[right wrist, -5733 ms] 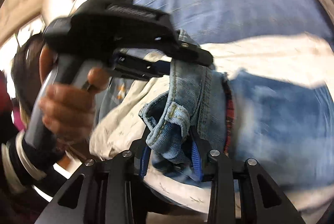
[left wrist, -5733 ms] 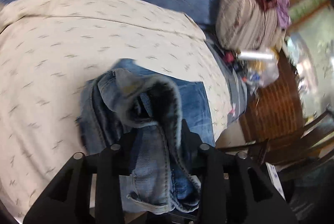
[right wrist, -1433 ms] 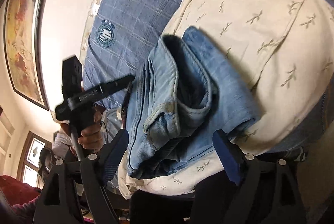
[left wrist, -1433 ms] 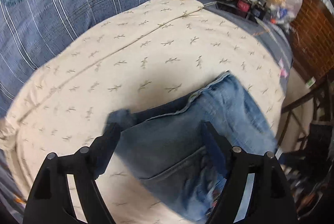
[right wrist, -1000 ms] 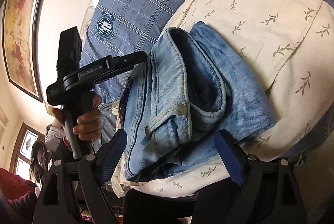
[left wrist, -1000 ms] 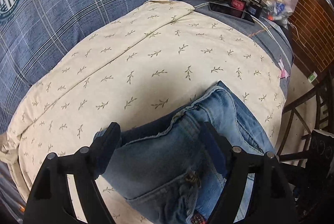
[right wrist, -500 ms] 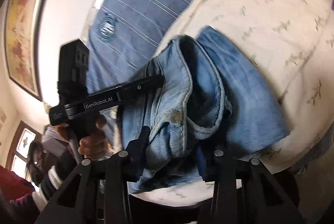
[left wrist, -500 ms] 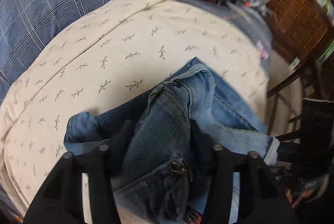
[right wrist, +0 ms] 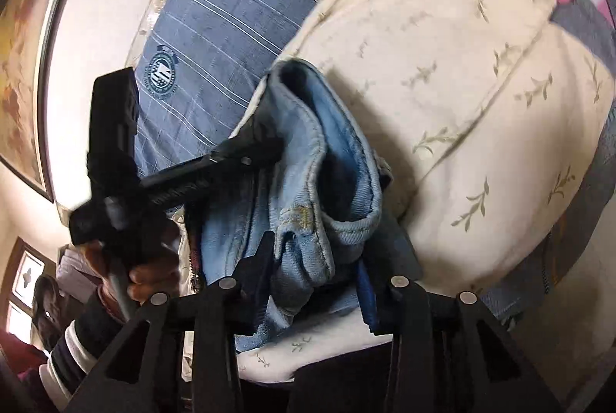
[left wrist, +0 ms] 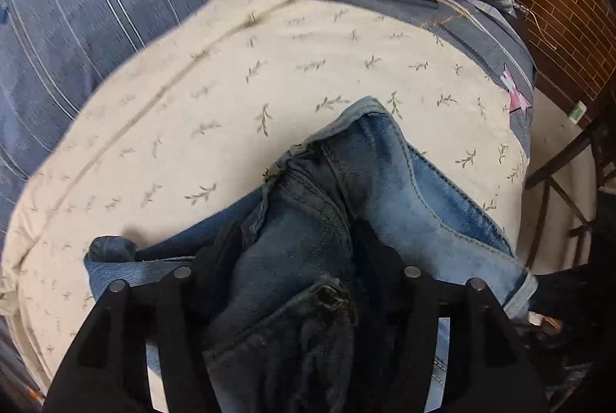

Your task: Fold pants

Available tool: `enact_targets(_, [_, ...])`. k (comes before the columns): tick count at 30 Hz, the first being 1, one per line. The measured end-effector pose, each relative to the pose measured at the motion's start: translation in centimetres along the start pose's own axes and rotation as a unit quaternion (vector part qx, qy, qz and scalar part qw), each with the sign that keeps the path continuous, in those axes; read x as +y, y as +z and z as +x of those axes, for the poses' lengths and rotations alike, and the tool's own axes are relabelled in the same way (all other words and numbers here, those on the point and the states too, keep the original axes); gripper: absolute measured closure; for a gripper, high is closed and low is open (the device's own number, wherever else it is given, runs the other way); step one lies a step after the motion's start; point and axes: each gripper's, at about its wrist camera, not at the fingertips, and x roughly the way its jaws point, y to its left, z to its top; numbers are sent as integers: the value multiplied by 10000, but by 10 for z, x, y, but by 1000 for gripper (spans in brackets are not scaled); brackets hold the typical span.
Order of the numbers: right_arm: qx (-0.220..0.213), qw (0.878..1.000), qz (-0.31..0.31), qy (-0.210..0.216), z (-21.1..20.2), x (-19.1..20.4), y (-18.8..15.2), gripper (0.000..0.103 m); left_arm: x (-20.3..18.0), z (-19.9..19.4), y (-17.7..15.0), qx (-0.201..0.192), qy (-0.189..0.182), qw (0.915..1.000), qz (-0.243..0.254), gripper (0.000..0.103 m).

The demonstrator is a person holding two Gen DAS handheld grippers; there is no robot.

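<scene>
Both claws gripped the folded jeans [left wrist: 369, 182]: the left gripper [left wrist: 296, 259] and the right gripper [right wrist: 317, 259], on the near cream sheet [left wrist: 192, 86].

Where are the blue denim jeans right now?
The blue denim jeans lie bunched on the cream leaf-print cushion, near its front edge, pinched by both tools.

Both hand-held grippers — left [left wrist: 296, 251], right [right wrist: 315, 263] — clamped on denim
</scene>
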Motion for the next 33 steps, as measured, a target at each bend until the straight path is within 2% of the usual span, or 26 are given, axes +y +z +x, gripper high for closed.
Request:
enact_targets(2, [93, 9998, -158, 1, -7, 8, 5, 48, 8, -12, 1, 28, -71, 9999, -139, 43])
enact_targets(3, [77, 9998, -194, 5, -14, 11, 7, 44, 16, -19, 2, 14, -146, 9995, -276, 43])
enact_targets(5, [-214, 9994, -258, -66, -35, 13, 12, 35, 41, -41, -3, -126, -476, 9951, -855, 43])
enact_targets(7, [-495, 9984, -250, -140, -52, 9, 16, 34, 61, -56, -13, -322, -685, 9873, -1395, 37])
enact_targets(9, [-667, 9972, -279, -165, -62, 8, 25, 34, 87, -64, -32, -439, -829, 9733, -2096, 30])
enact_targets(12, [-583, 9977, -358, -26, -55, 15, 44, 34, 107, -67, -60, -491, -1113, 9513, -2834, 29])
enact_targets(13, [-518, 9979, -393, 43, -50, 19, 50, 34, 114, -68, -69, -504, -1244, 9415, -3092, 29])
enact_targets(15, [-368, 9980, -485, 186, -34, 34, 64, 34, 125, -69, -83, -527, -1622, 9149, -3659, 30])
enact_targets(17, [-308, 9977, -508, 334, -27, 44, 70, 33, 132, -71, -89, -628, -2027, 8926, -3978, 30])
enact_targets(18, [-275, 9976, -500, 392, -22, 48, 72, 31, 136, -75, -92, -701, -2302, 8787, -4123, 30])
enact_targets(19, [-248, 9976, -505, 414, -19, 49, 72, 29, 137, -78, -91, -751, -2438, 8729, -4159, 30])
enact_targets(20, [-232, 9975, -528, 411, -17, 51, 72, 28, 139, -83, -88, -818, -2480, 8719, -4143, 30])
enact_targets(22, [-169, 9973, -642, 314, -11, 53, 70, 26, 138, -89, -81, -878, -2178, 8873, -3970, 30])
enact_targets(24, [-98, 9975, -691, 133, -4, 50, 70, 26, 137, -87, -82, -825, -1642, 9056, -3824, 30])
enact_targets(25, [-41, 9976, -680, 109, 1, 46, 70, 26, 137, -83, -87, -775, -1501, 9083, -3826, 30])
enact_targets(27, [44, 9979, -632, 131, 10, 40, 71, 26, 141, -68, -105, -622, -1413, 9034, -4000, 30])
enact_targets(29, [115, 9980, -599, 177, 25, 36, 72, 26, 146, -45, -123, -335, -1665, 8863, -4309, 30])
enact_targets(30, [179, 9978, -610, 205, 32, 35, 73, 28, 145, -35, -128, -194, -1868, 8785, -4393, 30])
enact_targets(31, [292, 9972, -643, 235, 40, 36, 74, 42, 143, -24, -131, -36, -2116, 8697, -4459, 30])
enact_targets(32, [472, 9957, -756, 242, 50, 42, 78, 87, 139, -18, -131, 66, -2253, 8648, -4486, 33])
enact_targets(33, [574, 9935, -958, 211, 55, 53, 82, 98, 135, -16, -127, 88, -2282, 8643, -4481, 40])
